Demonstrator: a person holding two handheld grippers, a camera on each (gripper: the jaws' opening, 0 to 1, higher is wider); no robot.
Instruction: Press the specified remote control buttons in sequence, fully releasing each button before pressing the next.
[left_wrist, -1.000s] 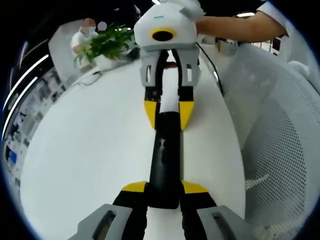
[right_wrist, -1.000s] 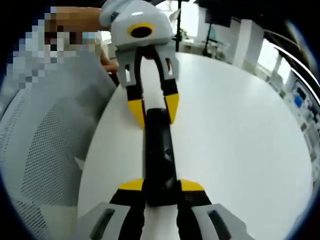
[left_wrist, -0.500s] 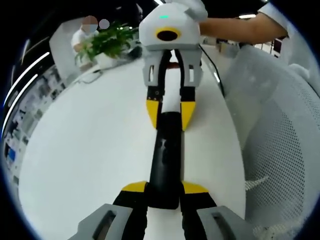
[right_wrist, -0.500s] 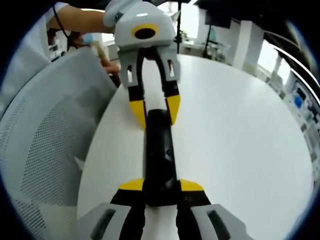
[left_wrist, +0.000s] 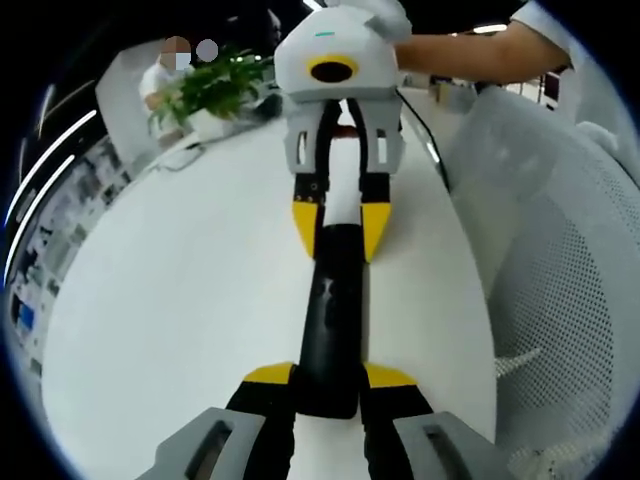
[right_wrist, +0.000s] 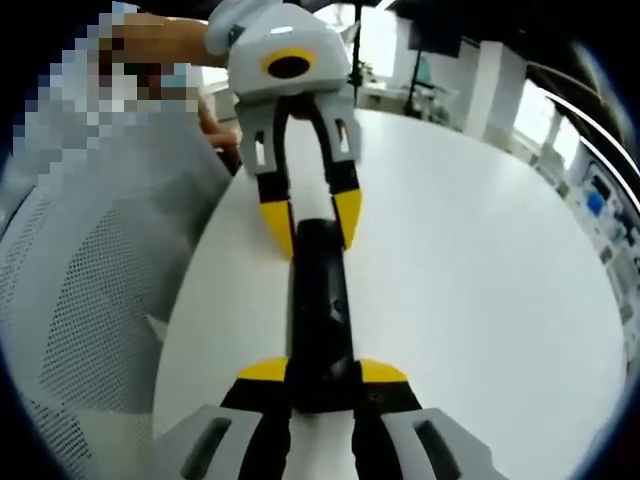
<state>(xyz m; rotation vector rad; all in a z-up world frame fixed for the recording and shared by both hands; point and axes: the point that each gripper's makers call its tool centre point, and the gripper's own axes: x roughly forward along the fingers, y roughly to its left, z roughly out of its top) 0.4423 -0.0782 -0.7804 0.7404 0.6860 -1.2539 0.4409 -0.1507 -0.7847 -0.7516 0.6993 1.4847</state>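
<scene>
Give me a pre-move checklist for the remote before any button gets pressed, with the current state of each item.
1. Left gripper closed on the near end of the long black remote control: ok.
2. Right gripper closed on the remote's opposite end: ok. In the left gripper view it appears at the far end.
3. Remote fully in view, both ends visible: ok.
4. Remote lying on the round white table: cannot tell; it may be lifted slightly.
5. A free jaw available to press a button: not ok; both grippers are occupied holding the remote.
6. Target buttons identifiable: cannot tell; the remote's top face shows faint marks only.
</scene>
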